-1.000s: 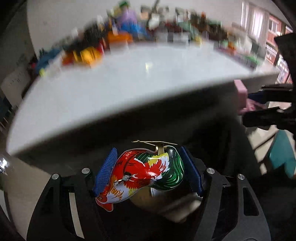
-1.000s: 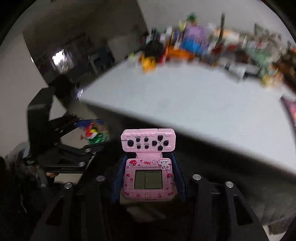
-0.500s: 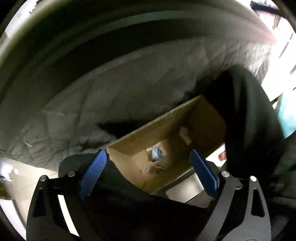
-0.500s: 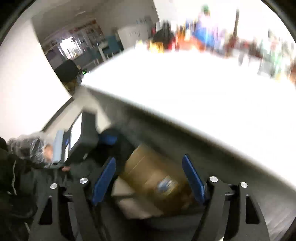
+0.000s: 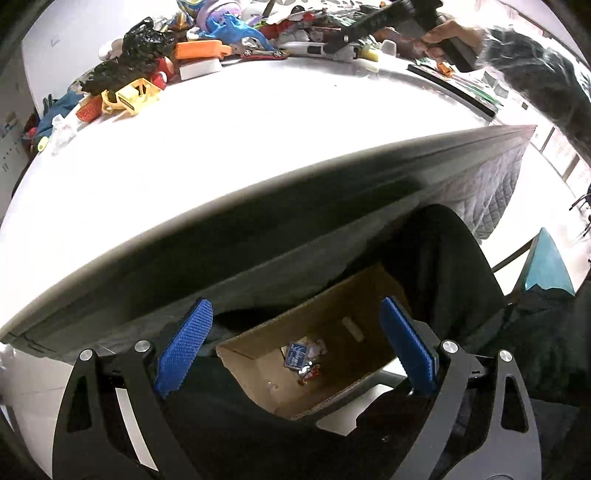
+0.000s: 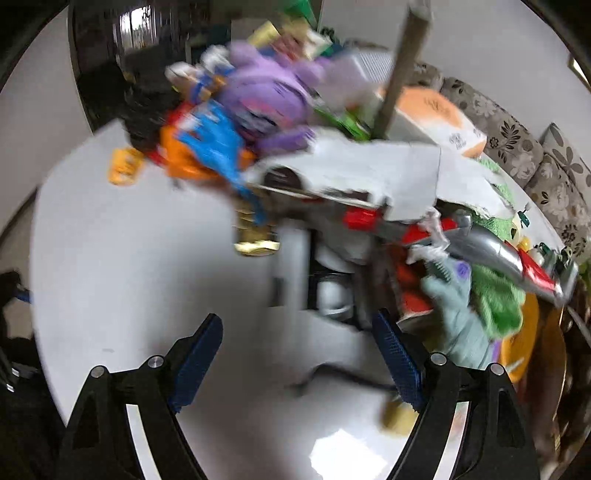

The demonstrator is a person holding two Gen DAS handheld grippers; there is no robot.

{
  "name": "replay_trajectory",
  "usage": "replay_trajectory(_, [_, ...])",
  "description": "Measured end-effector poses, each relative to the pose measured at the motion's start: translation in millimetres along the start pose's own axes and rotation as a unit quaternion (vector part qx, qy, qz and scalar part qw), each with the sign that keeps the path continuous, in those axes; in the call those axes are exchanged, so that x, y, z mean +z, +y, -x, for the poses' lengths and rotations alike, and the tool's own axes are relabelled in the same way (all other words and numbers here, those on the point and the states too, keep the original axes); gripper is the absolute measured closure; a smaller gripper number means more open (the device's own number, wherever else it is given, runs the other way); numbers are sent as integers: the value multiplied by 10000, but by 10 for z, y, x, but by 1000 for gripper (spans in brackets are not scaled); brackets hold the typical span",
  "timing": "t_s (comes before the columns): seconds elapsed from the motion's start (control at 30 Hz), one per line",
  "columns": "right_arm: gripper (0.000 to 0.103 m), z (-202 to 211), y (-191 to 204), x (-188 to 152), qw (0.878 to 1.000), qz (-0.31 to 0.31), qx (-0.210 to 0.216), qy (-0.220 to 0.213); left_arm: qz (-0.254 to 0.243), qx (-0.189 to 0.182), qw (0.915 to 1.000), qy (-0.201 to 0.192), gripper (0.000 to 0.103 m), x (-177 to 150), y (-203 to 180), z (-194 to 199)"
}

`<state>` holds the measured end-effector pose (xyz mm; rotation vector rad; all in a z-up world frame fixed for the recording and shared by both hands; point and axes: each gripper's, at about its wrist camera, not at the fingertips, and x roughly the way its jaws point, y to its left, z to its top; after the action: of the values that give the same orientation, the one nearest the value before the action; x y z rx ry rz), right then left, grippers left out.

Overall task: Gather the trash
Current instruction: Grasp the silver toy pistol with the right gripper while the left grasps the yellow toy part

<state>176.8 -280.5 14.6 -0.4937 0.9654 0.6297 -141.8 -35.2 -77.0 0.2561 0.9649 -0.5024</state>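
Blue ribbed pads (image 5: 183, 347) of the left gripper (image 5: 295, 345) stand wide apart, nothing between them; jaws opened within the last second and now hold steady. Gripper tilts down over an open cardboard box (image 5: 332, 314) below the table edge. Inside the box, on its floor: a small blue-and-white wrapper (image 5: 296, 355) and a bit of red-and-silver trash (image 5: 309, 373) just beside it. Dark fabric lies around the box. White table (image 5: 221, 147) spans the upper part of this view, with a heap of toys (image 5: 155, 70) along its far side.

Right gripper (image 6: 297, 358) hangs over the tabletop (image 6: 129, 258), jaws wide and just been opening, nothing between the pads. View is motion-blurred. Ahead of it, the toy pile: a purple plush (image 6: 266, 96), a blue dinosaur figure (image 6: 218, 144), torn white paper (image 6: 369, 173), a grey-green dinosaur (image 6: 458, 306), and a silver-and-red toy (image 6: 491, 254) near the right finger. From the left wrist view, that gripper's hand (image 5: 447, 33) shows at the far side of the table.
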Motion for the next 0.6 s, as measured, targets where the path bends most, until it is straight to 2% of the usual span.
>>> replay_trajectory(0.03, [12,-42,-19,13,9999,58,89,64,25,24,10000,-43,13,13,0,-1])
replay_trajectory(0.07, [8,-87,-20,27,9998,58,89,138,41,-10,10000,-42,13,25,15,7])
replay_trajectory(0.1, [7,-114,3,21,9997,77,55,218,60,-44,10000,-33,13,37,28,6])
replay_trajectory(0.17, [6,-169,24,-25,9975,-250,486,444,89,-40,9999,-32,13,41,62,8])
replay_trajectory(0.23, [6,-90,112,-116,9980,-342,386,361,120,-95,9998,-95,13,70,88,77])
replay_trajectory(0.3, [16,17,183,-196,9976,-533,308,326,181,-158,9995,-187,13,115,74,143])
replay_trajectory(0.33, [25,61,201,-220,9973,-603,278,315,218,-185,9993,-237,13,135,77,196])
replay_trajectory(0.37, [29,109,239,-252,9968,-682,267,324,270,-165,9989,-340,13,181,105,268])
replay_trajectory(0.47, [29,189,388,-341,9962,-826,114,268,366,-103,9968,-696,13,359,187,467])
replay_trajectory(0.6, [29,273,525,-418,9944,-1050,-55,112,558,425,9905,-1185,13,736,432,591])
